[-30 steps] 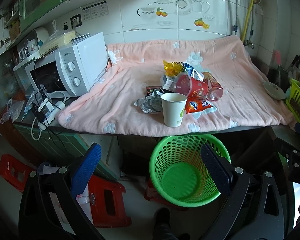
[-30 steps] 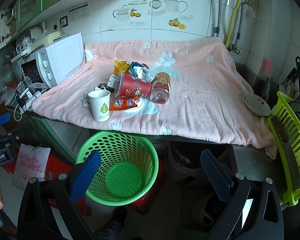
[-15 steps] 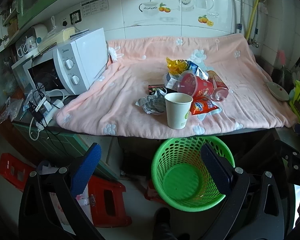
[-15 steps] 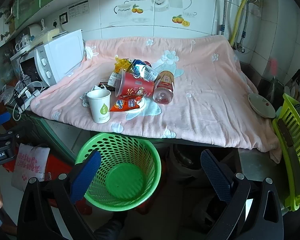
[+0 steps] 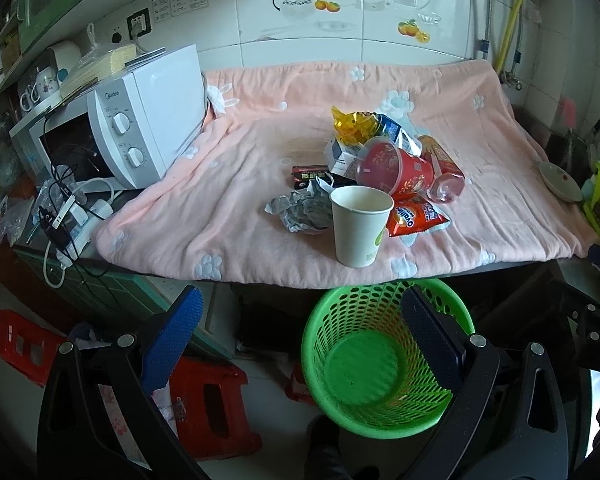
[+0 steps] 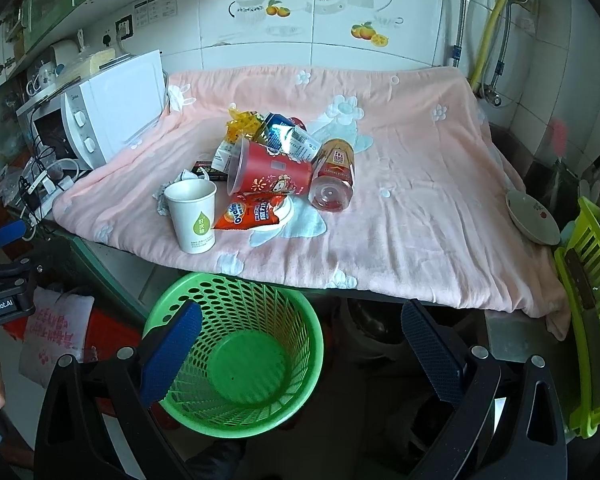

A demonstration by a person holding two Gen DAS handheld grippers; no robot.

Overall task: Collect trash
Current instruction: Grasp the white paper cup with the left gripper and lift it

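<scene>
So far: you have picked up nothing yet.
Bin: the green basket (image 5: 384, 360) sits on the floor just below the worktop (image 6: 420, 216) edge, and it looks bare inside.
Trash: it all lies in one pile on the pink blanket. The paper cup (image 5: 360, 224) stands up at the front. The crumpled paper (image 5: 300, 210), orange snack bag (image 5: 414, 216), red cup (image 5: 396, 170) and bottle (image 6: 334, 178) lie close behind it.
Left claw (image 5: 300, 332): spread wide, holding nothing, low by the basket.
Right claw (image 6: 300, 336): spread wide, holding nothing too.
Left to do: every piece must go in the basket. The paper cup is nearest you.
</scene>
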